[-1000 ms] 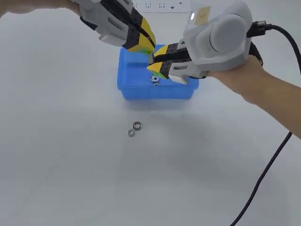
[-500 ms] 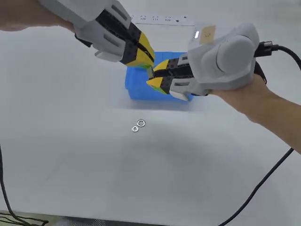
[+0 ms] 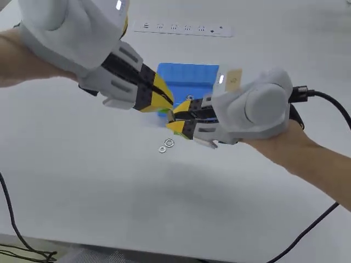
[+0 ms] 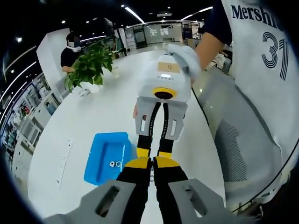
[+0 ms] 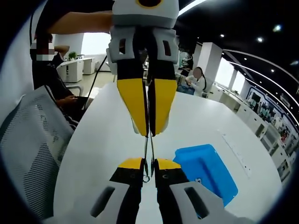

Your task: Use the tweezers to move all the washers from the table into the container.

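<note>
Left tongs (image 3: 166, 104) and right tongs (image 3: 172, 121) both pinch the thin metal tweezers (image 5: 148, 149); I judge one steadies, one squeezes. Two small silver ring washers (image 3: 166, 146) lie on the white tabletop (image 3: 98, 186), near the blue plastic container (image 3: 186, 76).

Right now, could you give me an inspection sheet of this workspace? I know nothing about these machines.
Surface: white table, smooth.
Job's things: blue container with two washers in it; two loose washers on the table; tweezers between the grippers.
Clutter: power strip at the far edge.
Grippers: left gripper shut on the tweezers; right gripper, jaws close about the tips, grip unclear.
Cables: black cable from the right gripper.
Surroundings: potted plant, mesh chair, seated people.
</note>
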